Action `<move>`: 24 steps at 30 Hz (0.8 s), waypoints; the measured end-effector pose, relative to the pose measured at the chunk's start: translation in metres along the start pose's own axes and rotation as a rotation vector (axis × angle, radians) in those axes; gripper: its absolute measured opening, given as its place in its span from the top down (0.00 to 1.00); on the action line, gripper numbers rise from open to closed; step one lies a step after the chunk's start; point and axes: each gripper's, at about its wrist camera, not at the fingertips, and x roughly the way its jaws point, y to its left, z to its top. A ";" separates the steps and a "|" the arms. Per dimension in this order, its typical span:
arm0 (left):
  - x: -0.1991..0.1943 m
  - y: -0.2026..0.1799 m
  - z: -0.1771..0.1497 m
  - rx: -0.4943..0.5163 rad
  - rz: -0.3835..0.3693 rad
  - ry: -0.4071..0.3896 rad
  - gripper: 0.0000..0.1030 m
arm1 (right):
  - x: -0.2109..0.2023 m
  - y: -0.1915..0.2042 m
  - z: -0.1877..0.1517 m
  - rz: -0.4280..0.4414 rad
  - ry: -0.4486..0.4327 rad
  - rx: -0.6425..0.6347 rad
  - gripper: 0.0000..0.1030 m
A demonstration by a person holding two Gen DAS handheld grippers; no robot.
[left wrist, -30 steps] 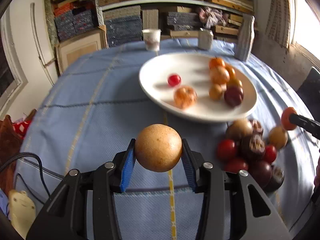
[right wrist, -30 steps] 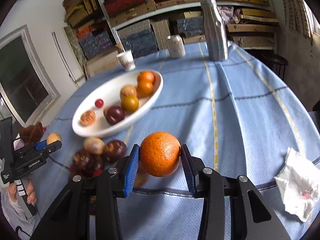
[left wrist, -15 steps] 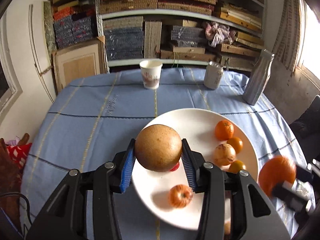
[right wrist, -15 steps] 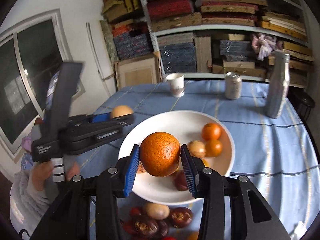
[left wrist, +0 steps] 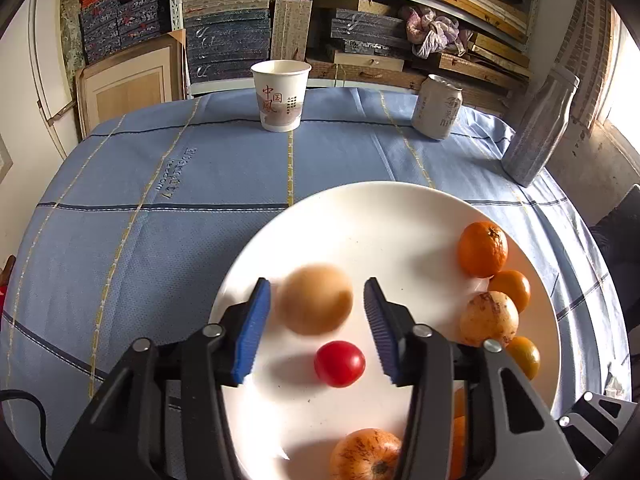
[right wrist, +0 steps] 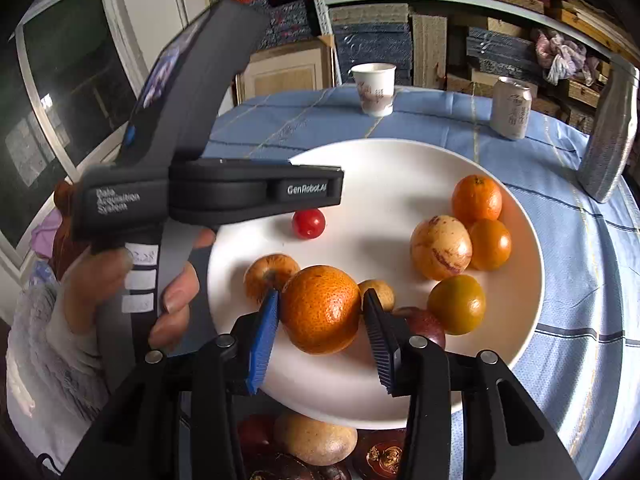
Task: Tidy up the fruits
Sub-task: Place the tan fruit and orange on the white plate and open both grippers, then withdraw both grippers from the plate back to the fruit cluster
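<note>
In the left wrist view my left gripper (left wrist: 316,284) hangs over the white plate (left wrist: 380,216), and its jaws are opening. A tan round fruit (left wrist: 315,299), blurred, sits between the pads with a gap on each side. A red cherry tomato (left wrist: 339,363) lies just below it. In the right wrist view my right gripper (right wrist: 321,294) is over the plate's (right wrist: 380,168) near side with a large orange (right wrist: 322,308) between its pads. Those jaws are starting to open, but both pads still touch the orange. The left gripper (right wrist: 332,190), held by a hand (right wrist: 100,280), crosses that view on the left.
Several fruits lie on the plate's right half, among them a mandarin (left wrist: 482,249). Loose fruits (right wrist: 316,438) lie on the blue cloth in front of the plate. A paper cup (left wrist: 281,96), a can (left wrist: 437,108) and a silver bottle (left wrist: 540,128) stand at the far edge.
Both grippers moved from the cloth to above the plate, each carrying its fruit. The left jaws have spread and the tan fruit has come free of the pads.
</note>
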 end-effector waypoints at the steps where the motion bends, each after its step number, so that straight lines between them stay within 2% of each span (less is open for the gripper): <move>1: -0.003 0.001 0.000 -0.002 0.003 -0.009 0.40 | -0.001 0.001 0.000 -0.007 -0.010 -0.001 0.56; 2: -0.008 0.001 0.001 -0.006 0.008 -0.026 0.35 | -0.004 0.002 0.002 -0.012 -0.022 -0.004 0.55; 5: -0.028 0.004 0.000 -0.011 0.009 -0.064 0.32 | -0.030 -0.002 0.009 0.003 -0.089 0.007 0.54; 10: -0.078 0.011 -0.012 -0.022 0.040 -0.130 0.18 | -0.107 -0.005 0.004 0.007 -0.276 0.014 0.36; 14: -0.118 0.013 -0.047 -0.010 0.089 -0.182 0.06 | -0.153 -0.008 -0.022 -0.008 -0.390 0.019 0.24; 17: -0.137 0.013 -0.090 -0.012 0.123 -0.187 0.05 | -0.168 -0.015 -0.053 -0.050 -0.458 0.027 0.08; 18: -0.140 0.011 -0.101 -0.005 0.131 -0.187 0.05 | -0.170 -0.018 -0.063 -0.075 -0.481 0.029 0.06; 20: -0.141 0.008 -0.123 0.004 0.146 -0.174 0.05 | -0.170 -0.028 -0.085 -0.132 -0.489 0.044 0.06; 24: -0.132 -0.008 -0.160 0.062 0.143 -0.109 0.05 | -0.162 -0.061 -0.112 -0.144 -0.428 0.146 0.06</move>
